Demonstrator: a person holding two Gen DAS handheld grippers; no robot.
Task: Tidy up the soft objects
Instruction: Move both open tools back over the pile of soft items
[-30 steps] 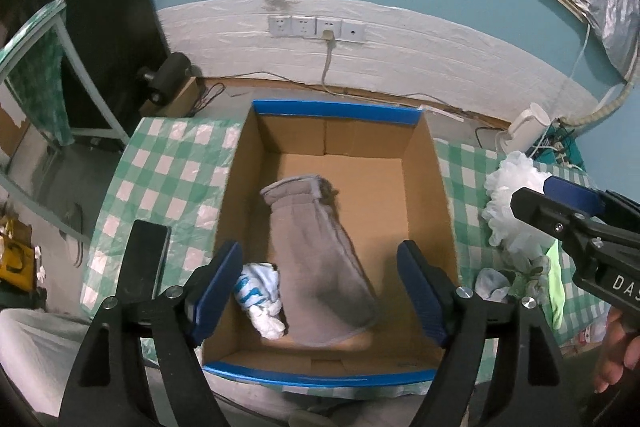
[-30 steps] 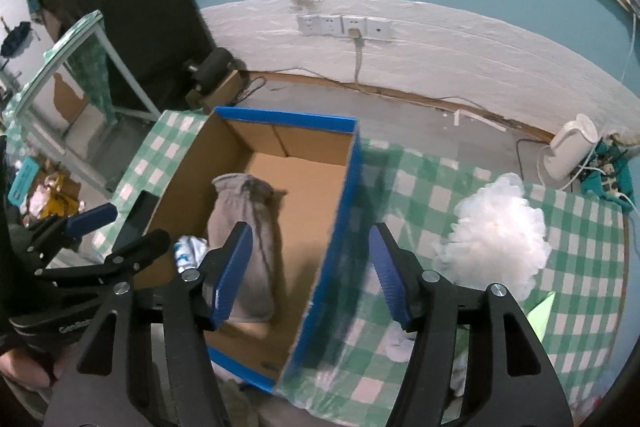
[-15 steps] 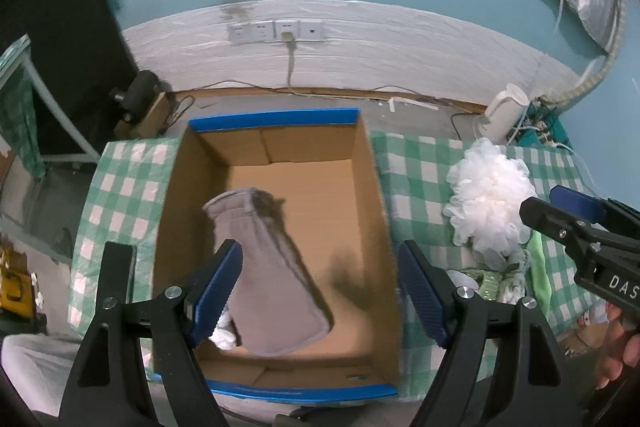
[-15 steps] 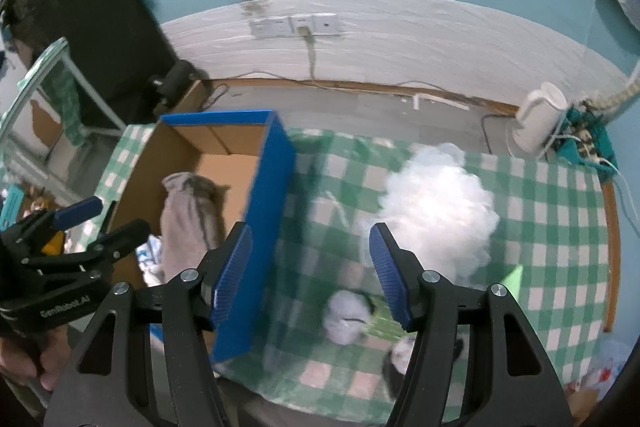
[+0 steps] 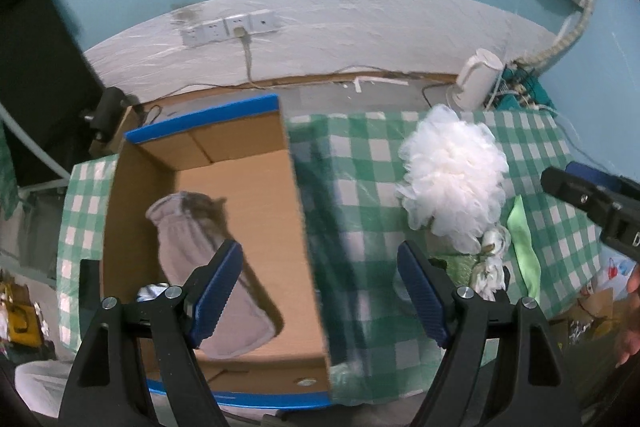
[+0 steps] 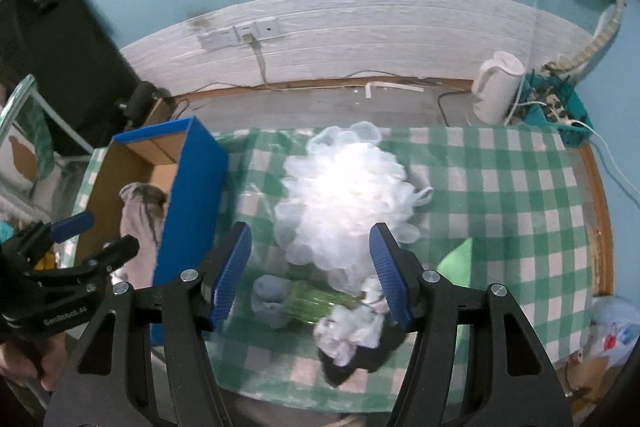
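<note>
The box [image 5: 240, 163] holds only a grey sock [image 5: 188, 227] and a small roll, while the pouf [image 6: 344, 195], socks [image 6: 272, 301] and green cloth [image 6: 456, 259] wait on the counter [image 6: 500, 187], both my jaws wide and empty

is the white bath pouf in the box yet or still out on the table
Out. The bath pouf sits on the checked tablecloth, right of the cardboard box.

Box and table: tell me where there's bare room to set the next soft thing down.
Inside the box, the floor between the grey sock and the right wall is bare, as is the back. On the table, checked cloth lies free right of the white pouf, up to the wooden edge. It is crowded in front of the pouf, where small items pile up.
</note>
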